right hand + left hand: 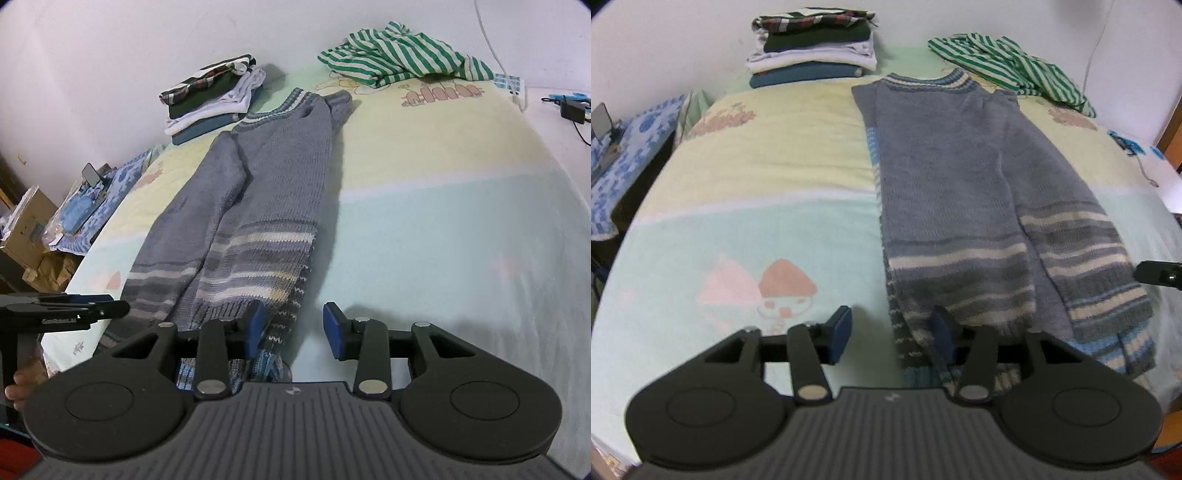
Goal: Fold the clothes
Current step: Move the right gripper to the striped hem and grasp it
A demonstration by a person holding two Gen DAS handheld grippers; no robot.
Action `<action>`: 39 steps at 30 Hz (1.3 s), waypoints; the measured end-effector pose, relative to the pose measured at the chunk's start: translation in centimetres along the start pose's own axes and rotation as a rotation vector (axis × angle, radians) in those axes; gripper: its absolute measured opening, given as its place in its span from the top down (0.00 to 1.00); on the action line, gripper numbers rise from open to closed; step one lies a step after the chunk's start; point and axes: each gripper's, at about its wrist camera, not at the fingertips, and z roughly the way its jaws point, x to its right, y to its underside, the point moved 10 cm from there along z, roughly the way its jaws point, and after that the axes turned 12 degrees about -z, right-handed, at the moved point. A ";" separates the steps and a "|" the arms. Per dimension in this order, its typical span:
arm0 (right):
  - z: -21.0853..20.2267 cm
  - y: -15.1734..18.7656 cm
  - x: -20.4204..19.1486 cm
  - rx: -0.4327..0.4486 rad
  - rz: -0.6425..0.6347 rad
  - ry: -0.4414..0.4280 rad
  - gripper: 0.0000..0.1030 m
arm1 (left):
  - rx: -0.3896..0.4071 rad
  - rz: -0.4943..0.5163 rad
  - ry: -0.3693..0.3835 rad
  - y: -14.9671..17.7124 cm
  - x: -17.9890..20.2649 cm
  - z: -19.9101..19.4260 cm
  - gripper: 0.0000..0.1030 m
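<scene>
Left gripper (892,334) spread, blue rubber pads apart, nothing pinched; one pad (843,334) over bare sheet, the other at the hem edge of the grey knit sweater (960,177). Right gripper (293,330) likewise parted and empty, left pad (256,328) against the sweater's hem corner, right pad over the sheet. Sweater laid flat lengthwise down the bed, sleeves folded inward over the body, ribbed collar at the far end, cream and dark grey stripes banding hem and cuffs, chunky ribbed knit throughout. Underneath, a soft bed sheet (757,158) in pale yellow and mint bands, printed with pink cartoon mushrooms. Farther back by the white wall, a neat stack of folded clothes (812,44), plaid on top, then dark, white and teal layers. To its right, a crumpled green-and-white striped garment (1008,66), unfolded. Off the bed's left edge, a blue patterned cloth (624,162) over a side surface.
</scene>
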 end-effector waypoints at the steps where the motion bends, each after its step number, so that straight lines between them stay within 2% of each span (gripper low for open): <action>1: -0.1 0.0 -0.2 0.006 -0.008 0.002 0.62 | 0.001 -0.004 0.000 -0.1 -0.1 0.1 0.41; 9: 1.1 -0.5 -2.2 -0.015 -0.046 0.052 0.62 | -0.051 -0.050 0.069 -0.5 0.0 1.3 0.26; 15: 1.8 -0.2 -2.7 -0.039 -0.028 0.099 0.62 | -0.085 0.008 0.135 0.1 1.0 1.7 0.03; 19: 1.9 0.5 -2.8 -0.061 -0.005 0.100 0.61 | -0.086 0.069 0.155 0.7 1.7 1.6 0.04; 20: 1.7 0.8 -2.8 -0.066 0.010 0.093 0.62 | -0.085 0.084 0.160 0.8 1.7 1.4 0.09; 23: 0.8 -0.1 -2.7 -0.067 -0.037 0.124 0.62 | -0.077 0.115 0.159 0.3 1.5 0.6 0.16; 26: -0.3 -3.5 -2.4 0.042 -0.133 0.194 0.63 | 0.011 0.134 0.122 -2.3 0.6 -0.8 0.18; 30: 2.3 -7.9 -2.6 0.101 -0.185 0.181 0.64 | 0.099 0.109 0.235 -6.6 2.3 -1.7 0.17; 32: 5.1 -9.3 -2.5 0.103 -0.253 0.210 0.67 | 0.122 0.103 0.267 -8.1 3.9 -0.3 0.18; 34: 7.8 -9.9 -1.5 0.069 -0.262 0.256 0.69 | 0.121 0.101 0.274 -8.8 5.2 2.0 0.19; 35: 8.9 -9.9 -0.9 0.044 -0.251 0.266 0.70 | 0.108 0.106 0.253 -8.8 5.4 3.6 0.20; 36: 9.7 -9.5 -0.4 0.015 -0.233 0.263 0.71 | 0.087 0.111 0.229 -8.6 5.5 5.0 0.28; 37: 10.0 -9.2 -0.1 0.001 -0.235 0.262 0.70 | 0.057 0.117 0.200 -8.1 5.3 6.3 0.31; 39: 9.1 -8.4 -0.7 0.001 -0.289 0.266 0.69 | 0.074 0.150 0.180 -7.2 5.0 6.4 0.28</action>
